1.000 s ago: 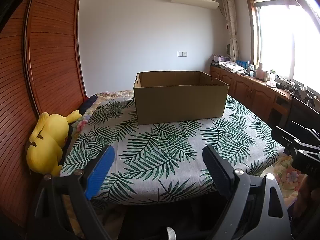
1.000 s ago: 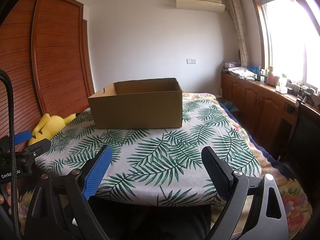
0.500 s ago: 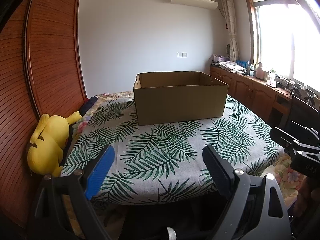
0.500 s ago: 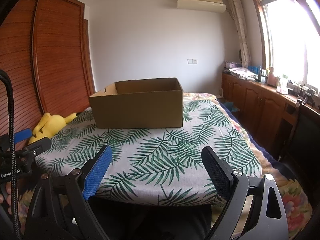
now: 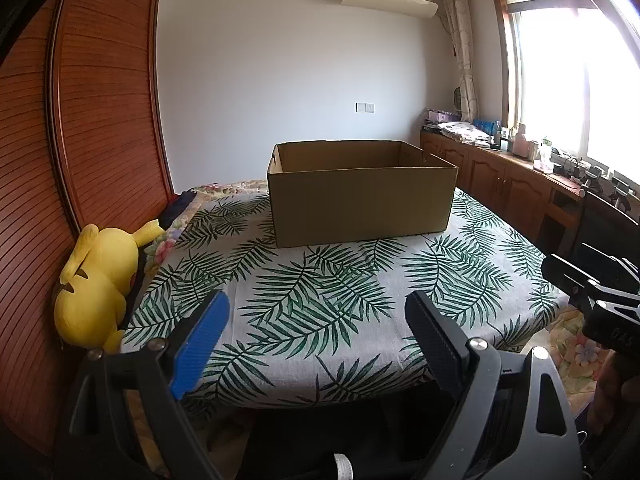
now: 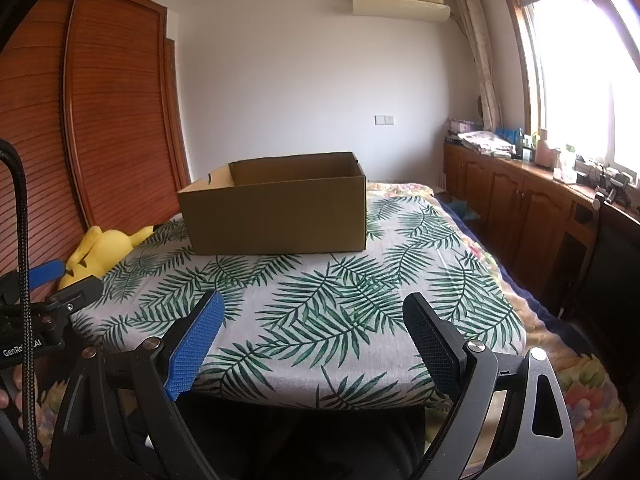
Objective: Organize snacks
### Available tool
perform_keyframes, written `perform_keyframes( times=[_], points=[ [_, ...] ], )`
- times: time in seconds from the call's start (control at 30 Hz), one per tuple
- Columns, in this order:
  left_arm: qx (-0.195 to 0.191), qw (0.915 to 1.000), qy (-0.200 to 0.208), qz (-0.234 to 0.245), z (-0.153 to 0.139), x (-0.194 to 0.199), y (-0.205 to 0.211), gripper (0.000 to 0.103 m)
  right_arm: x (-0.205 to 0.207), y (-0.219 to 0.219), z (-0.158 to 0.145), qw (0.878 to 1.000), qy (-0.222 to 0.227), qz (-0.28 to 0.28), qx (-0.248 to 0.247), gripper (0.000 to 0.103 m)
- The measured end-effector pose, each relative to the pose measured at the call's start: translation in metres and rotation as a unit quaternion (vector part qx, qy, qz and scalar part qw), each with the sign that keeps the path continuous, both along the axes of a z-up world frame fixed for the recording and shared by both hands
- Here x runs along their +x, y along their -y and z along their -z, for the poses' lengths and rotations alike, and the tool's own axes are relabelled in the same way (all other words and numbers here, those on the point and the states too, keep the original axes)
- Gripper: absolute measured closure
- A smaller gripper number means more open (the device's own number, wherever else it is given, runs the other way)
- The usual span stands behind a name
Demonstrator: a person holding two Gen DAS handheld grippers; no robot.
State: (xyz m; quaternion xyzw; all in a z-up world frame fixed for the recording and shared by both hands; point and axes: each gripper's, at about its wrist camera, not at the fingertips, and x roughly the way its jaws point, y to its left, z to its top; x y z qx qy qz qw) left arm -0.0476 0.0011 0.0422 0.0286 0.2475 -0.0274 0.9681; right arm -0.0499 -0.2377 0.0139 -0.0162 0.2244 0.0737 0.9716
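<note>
With both my left gripper and right gripper spread wide and empty, I face a palm-leaf cloth covering the table, the open cardboard box at its far side, a wooden wardrobe to the left.

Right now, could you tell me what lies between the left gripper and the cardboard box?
Only bare palm-leaf cloth lies between left gripper and cardboard box, per the left wrist view.

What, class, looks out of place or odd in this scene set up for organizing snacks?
No snacks are visible: the box sits open on the leaf-print cloth, its inside hidden. A yellow plush toy lies wedged between the bed and the wardrobe, unrelated to the task.
</note>
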Motion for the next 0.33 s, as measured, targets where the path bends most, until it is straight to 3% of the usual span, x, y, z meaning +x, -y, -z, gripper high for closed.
perform_keyframes(
  times=[0.33],
  points=[
    [0.002, 1.0000, -0.001, 0.000, 0.0008, 0.0008, 0.0014, 0.012, -0.0006, -0.0002, 0.0008, 1.000, 0.001, 0.000, -0.001, 0.011]
  ],
)
